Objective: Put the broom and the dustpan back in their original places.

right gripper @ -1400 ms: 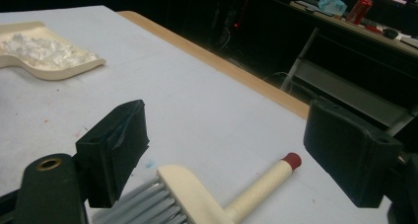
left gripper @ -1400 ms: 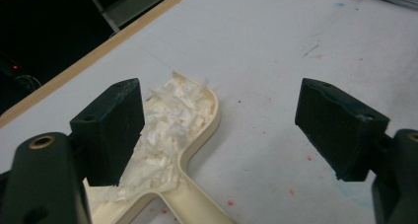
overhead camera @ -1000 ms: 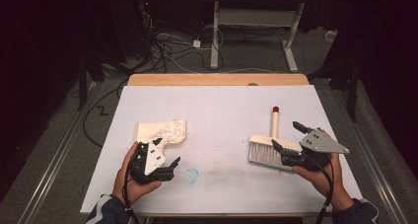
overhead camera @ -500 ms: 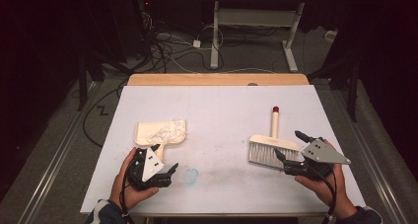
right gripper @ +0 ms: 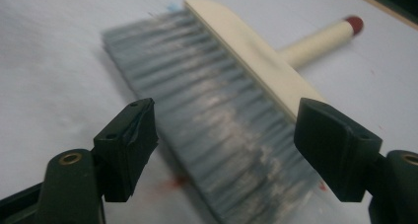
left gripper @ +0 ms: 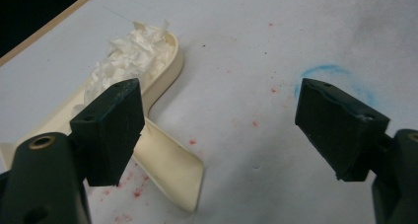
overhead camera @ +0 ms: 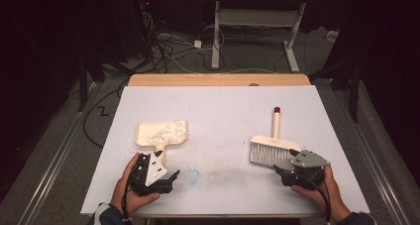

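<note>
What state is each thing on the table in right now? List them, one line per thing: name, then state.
Dustpan: flat on the table, filled with white shredded paper.
Brush: lying flat, bristles toward the person, handle pointing away.
Left gripper: open, its left jaw over the dustpan handle, nothing gripped.
Right gripper: open beside the brush bristles, jaws just been closing, not gripping.

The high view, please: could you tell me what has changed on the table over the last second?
The right tool has drawn back from the brush toward the table's near edge, its jaws just closing a little with nothing held. The left tool has slipped slightly nearer too, open. The brush and the dustpan with its white shreds lie as before.
</note>
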